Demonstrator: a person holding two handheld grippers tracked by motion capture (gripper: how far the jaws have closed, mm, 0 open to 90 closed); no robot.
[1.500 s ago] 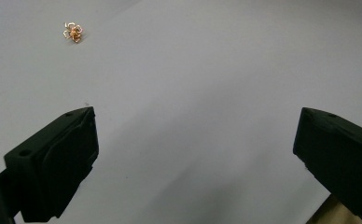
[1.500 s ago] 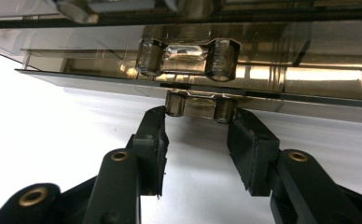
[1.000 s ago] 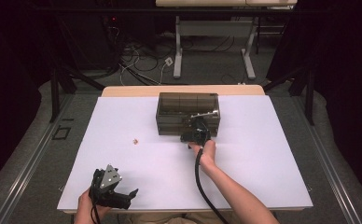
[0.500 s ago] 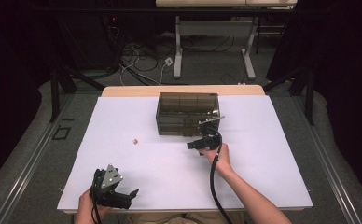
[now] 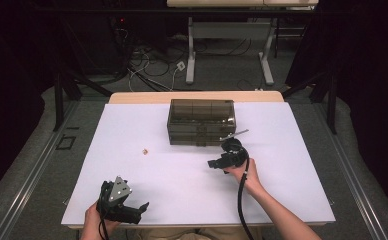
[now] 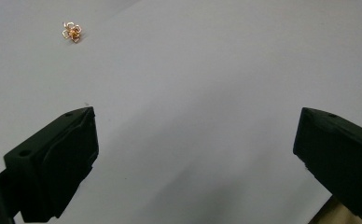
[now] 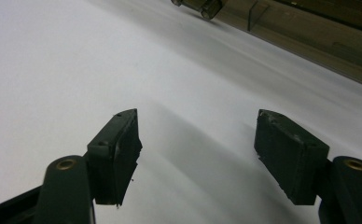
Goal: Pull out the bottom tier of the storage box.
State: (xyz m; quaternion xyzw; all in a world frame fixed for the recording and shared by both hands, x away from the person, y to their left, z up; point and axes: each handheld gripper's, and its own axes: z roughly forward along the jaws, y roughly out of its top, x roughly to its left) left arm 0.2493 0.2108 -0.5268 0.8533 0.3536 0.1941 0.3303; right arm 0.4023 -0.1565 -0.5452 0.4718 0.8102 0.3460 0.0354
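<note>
A smoky see-through drawer box (image 5: pixel 201 121) stands at the back middle of the white table (image 5: pixel 292 165). A small gold flower-shaped trinket (image 5: pixel 145 150) lies on the sheet left of the box; in the left gripper view the trinket (image 6: pixel 72 31) sits far ahead at upper left. My left gripper (image 5: pixel 143 206) rests at the front left edge, open, and the left gripper view shows the left gripper (image 6: pixel 195 116) with nothing between its jaws. My right gripper (image 5: pixel 212 163) points left in front of the box. Its jaws have just been opening. In its own view the right gripper (image 7: pixel 198 116) stands over bare sheet, with the box (image 7: pixel 309 32) at upper right.
The table's front edge runs just under the left hand. Beyond the far edge stand a desk frame (image 5: pixel 229 55) and loose cables on the floor (image 5: pixel 147 65). Dark curtains close off both sides.
My right gripper has drawn back from the box front toward the person, turned to point left, and its jaws stand wider. The left gripper has stayed put.
</note>
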